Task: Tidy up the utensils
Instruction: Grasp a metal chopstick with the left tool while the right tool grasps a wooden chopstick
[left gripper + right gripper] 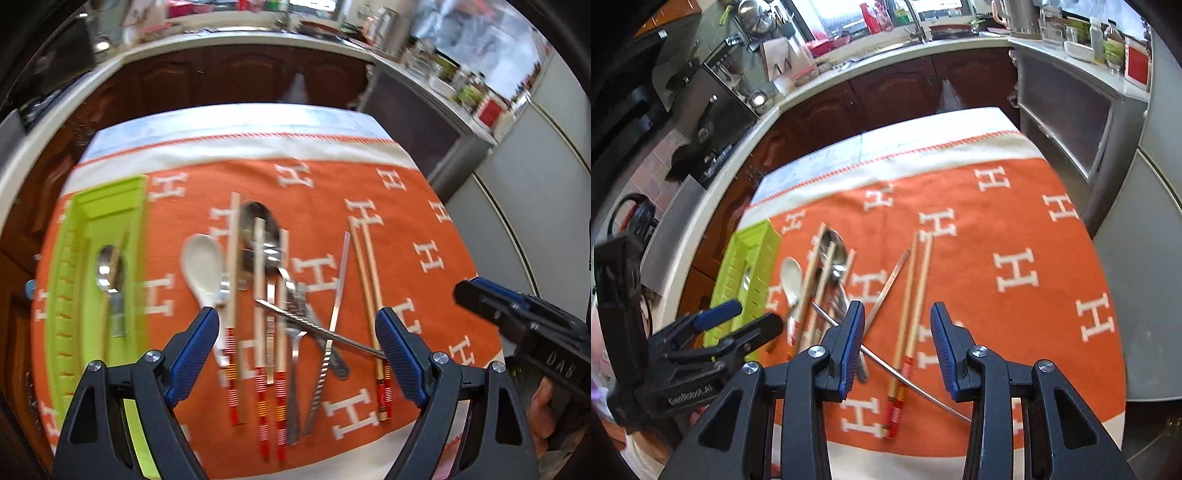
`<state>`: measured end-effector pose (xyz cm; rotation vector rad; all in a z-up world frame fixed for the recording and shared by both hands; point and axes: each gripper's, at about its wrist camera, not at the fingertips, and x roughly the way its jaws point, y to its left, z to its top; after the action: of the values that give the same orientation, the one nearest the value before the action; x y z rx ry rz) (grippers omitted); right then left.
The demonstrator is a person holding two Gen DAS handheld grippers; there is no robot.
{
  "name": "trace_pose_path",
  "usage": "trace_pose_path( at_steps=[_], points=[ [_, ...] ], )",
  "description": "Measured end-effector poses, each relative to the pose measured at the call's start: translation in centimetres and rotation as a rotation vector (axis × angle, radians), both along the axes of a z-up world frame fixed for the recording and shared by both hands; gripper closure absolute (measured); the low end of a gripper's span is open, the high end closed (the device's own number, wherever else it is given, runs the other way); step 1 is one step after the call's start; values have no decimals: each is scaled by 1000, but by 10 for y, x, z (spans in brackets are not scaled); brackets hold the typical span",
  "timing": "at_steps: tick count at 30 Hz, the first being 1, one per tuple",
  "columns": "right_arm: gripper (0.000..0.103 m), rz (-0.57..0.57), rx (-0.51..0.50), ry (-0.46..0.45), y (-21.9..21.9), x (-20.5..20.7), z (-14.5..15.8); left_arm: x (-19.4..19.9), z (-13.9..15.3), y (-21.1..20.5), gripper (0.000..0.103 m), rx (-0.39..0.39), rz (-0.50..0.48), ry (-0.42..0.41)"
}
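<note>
A heap of utensils lies on the orange cloth [325, 192] patterned with white H letters. It holds a white ceramic spoon [205, 262], a large metal spoon [258, 225], several red-striped wooden chopsticks [232, 280], a fork [295, 343] and metal chopsticks [341, 280]. A separate chopstick pair [912, 295] lies to the right of the heap. The lime-green tray [110, 192] at the left holds a metal spoon [109, 269]. My left gripper [295, 314] hovers wide open above the heap, nothing in it. Over the chopstick pair, my right gripper [897, 308] is partly open and not holding anything.
Dark wooden cabinets [886, 88] under a pale counter curve behind the table. A stove [701, 110] stands at the far left and grey cabinets [1137, 229] at the right. A hand [543, 406] holds the right gripper body. The cloth's right half shows bare.
</note>
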<state>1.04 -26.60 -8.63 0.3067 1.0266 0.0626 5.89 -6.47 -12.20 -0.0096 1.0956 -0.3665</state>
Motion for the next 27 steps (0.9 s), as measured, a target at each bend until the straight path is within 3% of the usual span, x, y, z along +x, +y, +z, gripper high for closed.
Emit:
trace_pose_path(
  at_steps=[4, 8, 11, 17, 19, 21, 25, 27],
  points=[
    [65, -16, 42, 50, -8, -4, -25, -5, -19, -30, 18, 97, -166, 0],
    [65, -20, 57, 74, -15, -7, -41, -22, -31, -54, 18, 286, -369, -109],
    [65, -25, 66, 78, -19, -9, -46, -31, -38, -69, 18, 381, -485, -173],
    [65, -28, 90, 87, -23, -8, -52, -41, -48, -100, 23, 478, -671, -271],
    [67, -32, 82, 98, -24, -6, -54, -36, -53, -105, 33, 465, -709, -233],
    [67, -45, 84, 109, -29, -6, -58, -31, -63, -109, 55, 466, -736, -171],
    [67, -71, 115, 120, -40, -7, -64, -25, -73, -115, 66, 448, -762, -132],
    [67, -81, 117, 120, -44, -6, -65, -19, -73, -117, 87, 414, -758, -85]
  ],
)
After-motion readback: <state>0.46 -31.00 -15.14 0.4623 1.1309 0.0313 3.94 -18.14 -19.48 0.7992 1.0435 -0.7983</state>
